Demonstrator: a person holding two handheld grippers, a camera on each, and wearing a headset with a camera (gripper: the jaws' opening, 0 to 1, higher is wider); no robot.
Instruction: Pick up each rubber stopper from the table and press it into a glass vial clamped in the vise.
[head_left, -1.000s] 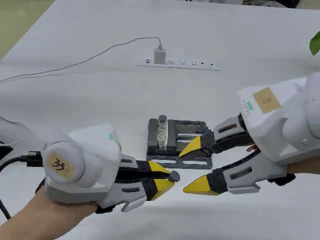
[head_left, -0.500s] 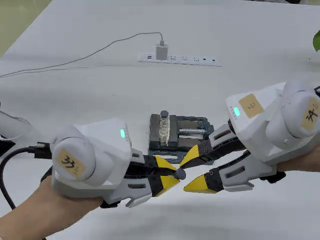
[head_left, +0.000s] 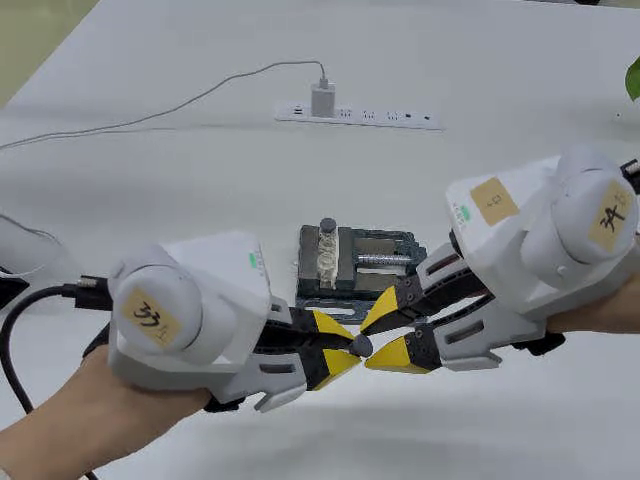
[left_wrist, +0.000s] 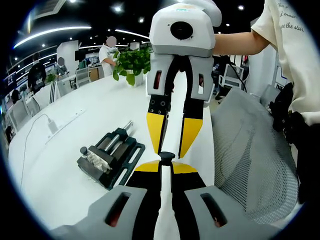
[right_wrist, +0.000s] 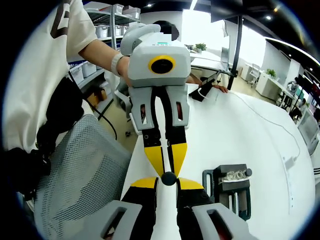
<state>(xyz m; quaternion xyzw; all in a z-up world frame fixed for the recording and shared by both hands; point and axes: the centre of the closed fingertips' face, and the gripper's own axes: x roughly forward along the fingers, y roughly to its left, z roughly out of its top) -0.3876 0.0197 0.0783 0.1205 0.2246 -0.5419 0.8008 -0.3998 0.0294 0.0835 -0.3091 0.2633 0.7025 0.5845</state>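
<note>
Stopper (head_left: 361, 346) held by left gripper (left_wrist: 166, 165), contact with right gripper (right_wrist: 168, 181) unclear.

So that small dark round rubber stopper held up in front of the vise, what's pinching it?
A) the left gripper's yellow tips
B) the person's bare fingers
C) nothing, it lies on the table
A: the small dark round rubber stopper sits between the shut yellow tips of the left gripper, while the right gripper has its jaws apart around it.
</note>
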